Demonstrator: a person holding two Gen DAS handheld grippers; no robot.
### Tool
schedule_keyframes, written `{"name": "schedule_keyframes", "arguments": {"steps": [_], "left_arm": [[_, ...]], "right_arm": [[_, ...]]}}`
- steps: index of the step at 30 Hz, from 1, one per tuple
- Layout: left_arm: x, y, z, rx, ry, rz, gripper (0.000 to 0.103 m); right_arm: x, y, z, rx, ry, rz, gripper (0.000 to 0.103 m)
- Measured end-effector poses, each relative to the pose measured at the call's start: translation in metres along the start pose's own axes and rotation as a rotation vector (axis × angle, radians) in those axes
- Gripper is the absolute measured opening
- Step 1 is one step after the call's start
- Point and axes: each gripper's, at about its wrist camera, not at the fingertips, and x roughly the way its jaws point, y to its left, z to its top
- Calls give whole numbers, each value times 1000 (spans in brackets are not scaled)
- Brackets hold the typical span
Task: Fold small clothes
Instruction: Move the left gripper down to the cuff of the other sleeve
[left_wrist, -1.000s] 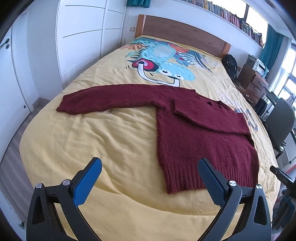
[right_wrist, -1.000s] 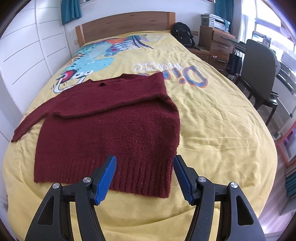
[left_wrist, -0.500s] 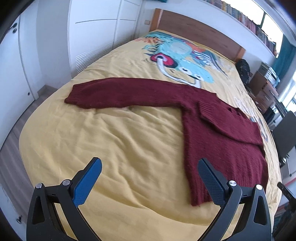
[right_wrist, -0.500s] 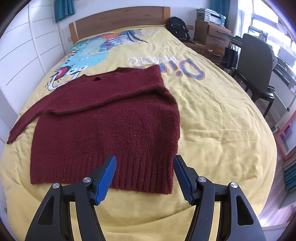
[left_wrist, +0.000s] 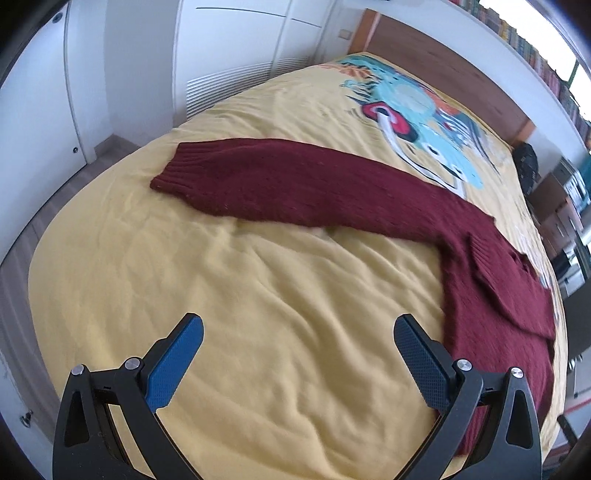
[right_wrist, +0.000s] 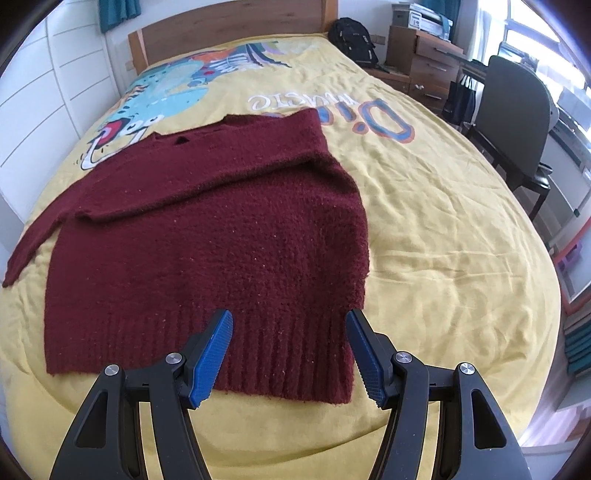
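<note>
The dark red knitted sweater (right_wrist: 207, 236) lies flat on the yellow printed bedcover (right_wrist: 443, 236), 1 sleeve folded across its chest. Left gripper (left_wrist: 295, 354): spread wide, empty. Right gripper (right_wrist: 290, 350): parted, empty, above the ribbed hem.

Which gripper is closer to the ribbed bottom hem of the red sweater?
Right. The right gripper hangs open just above the ribbed hem. The left gripper is open over bare yellow bedcover, beside the sweater.

Left gripper (left_wrist: 295, 347) jaws wide apart over bare yellow bedspread (left_wrist: 258, 295), maroon sweater (left_wrist: 491, 295) beside the right jaw, its sleeve (left_wrist: 280, 181) stretched well ahead.
</note>
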Motion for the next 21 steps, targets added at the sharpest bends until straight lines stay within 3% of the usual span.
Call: {"name": "schedule_keyframes", "arguments": {"steps": [11, 21], "left_arm": [[52, 52, 44, -166, 20, 46, 101], [84, 101, 71, -367, 41, 13, 94]], "right_arm": [[25, -3, 0, 8, 43, -9, 66], [38, -7, 4, 14, 65, -23, 66]]}}
